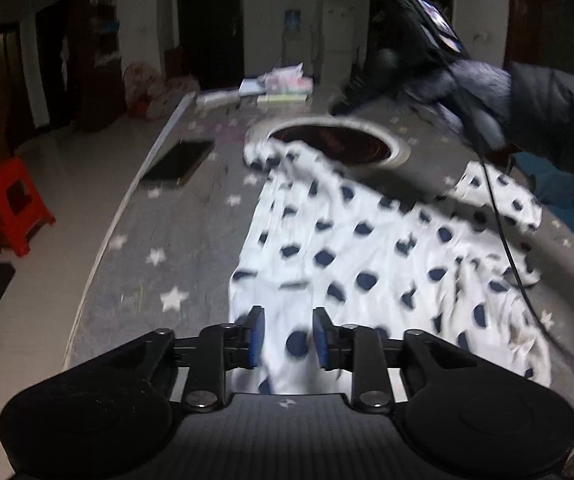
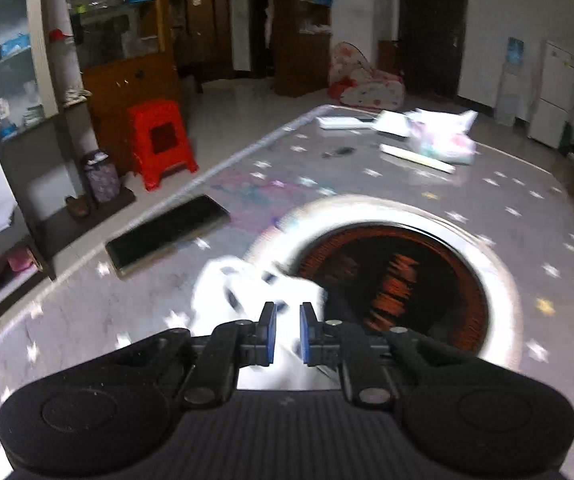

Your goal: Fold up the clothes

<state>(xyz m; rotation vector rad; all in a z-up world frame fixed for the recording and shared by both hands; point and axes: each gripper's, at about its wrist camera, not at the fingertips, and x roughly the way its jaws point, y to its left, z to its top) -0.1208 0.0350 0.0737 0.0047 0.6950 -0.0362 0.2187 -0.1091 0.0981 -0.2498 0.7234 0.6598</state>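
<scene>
So the biggest thing here is the table, covered in a grey cloth with white stars (image 1: 155, 256), with a round dark red-brown burner ringed in pale metal (image 2: 499, 280) sunk into the middle of it. Spread over the near half of the table is the white garment with dark blue polka dots (image 1: 367, 248). Its long axis runs from the near edge, right under the left gripper, away toward the burner, and the far end points at the burner's rim and laps onto it in a bunched-up corner. A second flap sticks out to the right side. The whole thing is rumpled, not flat.

The left gripper (image 1: 288, 338) has its blue-padded jaws a modest gap apart, with the near hem of the garment sitting between them. The pads don't look pressed on the cloth, but it's blurry, so I can't tell for sure.

The right gripper (image 2: 288, 332) has a narrow gap, with a white bunch of the garment's far corner between the pads, beside the burner's rim. It's very smeared, so I can't say if it's actually pinched.

In the left view a gloved hand in a dark sleeve (image 1: 483, 100) carries the right gripper above the burner.

Smaller stuff: a flat black rectangular tablet (image 1: 179, 162) near the table's left edge, a pile of papers and books (image 1: 283, 84) at the far end, and a red plastic stool (image 2: 161, 140) on the floor.
</scene>
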